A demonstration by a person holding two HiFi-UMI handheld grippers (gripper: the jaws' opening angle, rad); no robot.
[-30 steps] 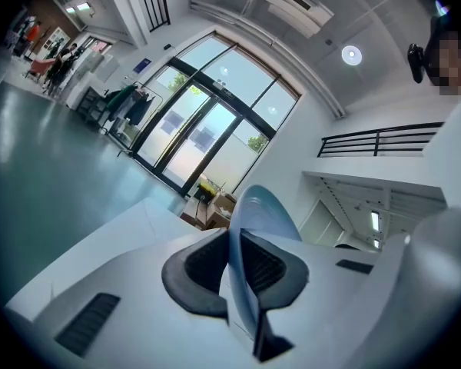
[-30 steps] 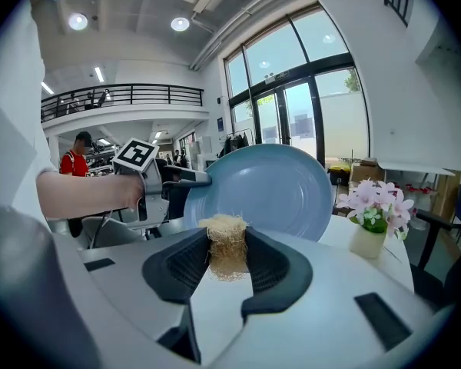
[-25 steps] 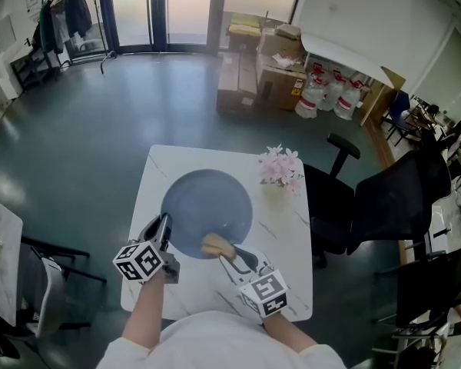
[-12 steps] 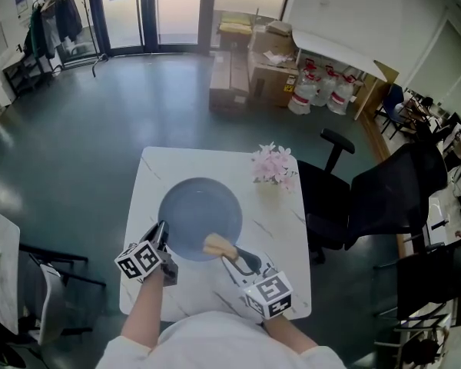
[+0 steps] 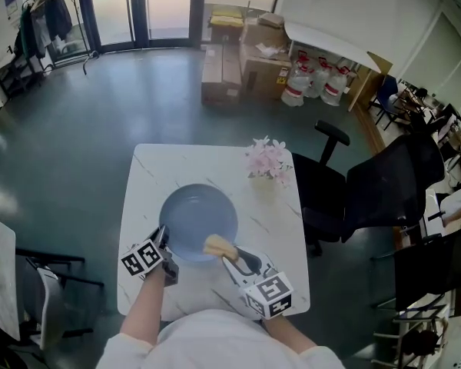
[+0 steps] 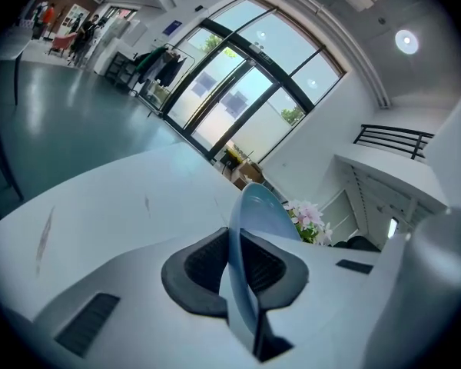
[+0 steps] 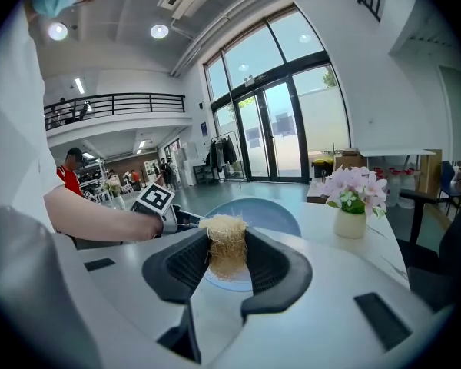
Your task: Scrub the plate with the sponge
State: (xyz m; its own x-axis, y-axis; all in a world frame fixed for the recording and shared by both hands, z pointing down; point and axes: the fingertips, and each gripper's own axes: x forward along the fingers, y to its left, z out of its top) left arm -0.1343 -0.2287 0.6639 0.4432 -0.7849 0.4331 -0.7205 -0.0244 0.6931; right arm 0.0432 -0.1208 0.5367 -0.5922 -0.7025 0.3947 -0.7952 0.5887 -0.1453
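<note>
The white marbled tabletop (image 5: 280,237) carries a round blue plate (image 5: 196,214), its near rim clamped between the jaws of the left gripper (image 5: 164,238), and a small vase of pink flowers (image 5: 266,160) well beyond the jaws of the right gripper (image 5: 224,254), off to their right.

Plate (image 5: 196,220) on counter (image 5: 270,215), left of centre. Flower vase (image 5: 266,160) at far right corner. Sponge (image 5: 217,245) at plate's near rim, between fingers of right gripper (image 5: 224,252). Left gripper (image 5: 163,238) on near-left rim. Chair (image 5: 332,200) right of counter.
</note>
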